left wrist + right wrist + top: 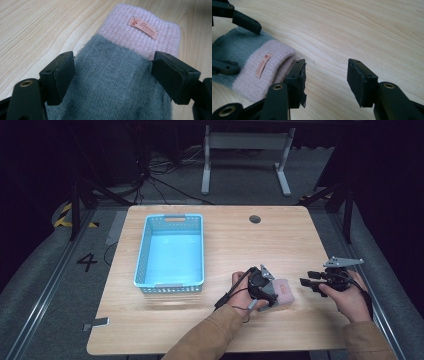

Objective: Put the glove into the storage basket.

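Item 1: knitted sock, folded, grey-green body with a pale pink ribbed cuff bearing a small orange sewn label. It lies flat on the worktop, in the near right part, well apart from the basket. In the high view the pink cuff shows just right of the left tongs.

Item 2: left tongs, held in the person's left hand. The jaws are spread and straddle the grey-green part of the sock, one pad at each edge of the fabric; whether the pads press on the knit cannot be told, though the fabric shows no pinching. A cable trails from the body toward the sleeve.

Item 3: right tongs, held in the person's right hand near the right edge of the worktop. The jaws are released and wide apart, with bare wood between them. One jaw stands just beside the pink cuff of the sock; contact cannot be told. A grey three-cornered plate sits on top.

Item 4: light blue plastic basket, perforated walls, slot handles at the ends, on the left half of the worktop.

Item 5: round dark grommet set in the wood near the far edge.
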Demonstrator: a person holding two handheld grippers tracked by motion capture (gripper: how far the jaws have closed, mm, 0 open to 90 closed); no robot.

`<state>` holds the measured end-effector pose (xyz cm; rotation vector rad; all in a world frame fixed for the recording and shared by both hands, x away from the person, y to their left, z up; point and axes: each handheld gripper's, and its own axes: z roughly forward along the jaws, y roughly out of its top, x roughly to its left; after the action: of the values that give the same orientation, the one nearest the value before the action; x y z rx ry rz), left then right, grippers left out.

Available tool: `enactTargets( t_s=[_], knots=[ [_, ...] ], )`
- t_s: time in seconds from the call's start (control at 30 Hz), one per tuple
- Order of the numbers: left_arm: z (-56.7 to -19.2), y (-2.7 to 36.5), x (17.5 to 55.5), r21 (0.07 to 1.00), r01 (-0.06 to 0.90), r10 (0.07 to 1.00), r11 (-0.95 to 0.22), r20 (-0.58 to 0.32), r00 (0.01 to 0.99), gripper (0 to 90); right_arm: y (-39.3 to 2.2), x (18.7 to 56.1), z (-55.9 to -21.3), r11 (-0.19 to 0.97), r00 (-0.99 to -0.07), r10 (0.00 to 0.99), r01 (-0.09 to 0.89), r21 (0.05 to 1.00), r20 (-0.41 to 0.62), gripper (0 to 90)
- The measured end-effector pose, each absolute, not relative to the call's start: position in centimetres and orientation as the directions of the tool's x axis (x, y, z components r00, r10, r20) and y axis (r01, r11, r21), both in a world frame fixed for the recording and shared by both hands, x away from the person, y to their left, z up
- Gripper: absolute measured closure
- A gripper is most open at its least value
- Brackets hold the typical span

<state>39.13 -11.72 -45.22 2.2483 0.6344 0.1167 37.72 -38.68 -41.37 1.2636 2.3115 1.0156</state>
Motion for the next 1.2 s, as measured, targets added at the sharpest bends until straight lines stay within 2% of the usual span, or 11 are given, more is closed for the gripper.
enactTargets(
  t_s=[0.47,0.6,0.77,0.87,1.03,1.2],
  knots=[
    [-46.0,-12.1,38.8,0.71,0.376,0.474,-0.596,-0.067,0.878,18.7,-38.5,37.6,-41.2,0.352,-0.567,0.821,0.601,0.718,0.072,49.3],
    [-45.9,-12.1,38.6,0.702,0.368,0.465,-0.61,-0.06,0.883,26.5,-38.6,37.6,-41.2,0.349,-0.561,0.825,0.602,0.718,0.07,49.3],
    [-45.8,-12.2,38.4,0.699,0.363,0.467,-0.617,-0.046,0.883,30.2,-38.6,37.6,-41.2,0.35,-0.562,0.824,0.601,0.719,0.069,49.4],
    [-45.7,-12.3,38.0,0.697,0.368,0.472,-0.616,-0.048,0.88,38.6,-38.6,37.7,-41.2,0.347,-0.56,0.826,0.6,0.721,0.068,49.5],
    [-46.0,-12.6,37.2,0.719,0.353,0.477,-0.599,-0.032,0.878,42.8,-38.6,37.7,-41.1,0.351,-0.564,0.823,0.596,0.722,0.066,49.8],
    [-46.0,-12.8,36.8,0.718,0.354,0.476,-0.599,-0.037,0.879,55.9,-38.6,37.7,-41.0,0.351,-0.563,0.824,0.597,0.721,0.066,50.1]
  ],
)
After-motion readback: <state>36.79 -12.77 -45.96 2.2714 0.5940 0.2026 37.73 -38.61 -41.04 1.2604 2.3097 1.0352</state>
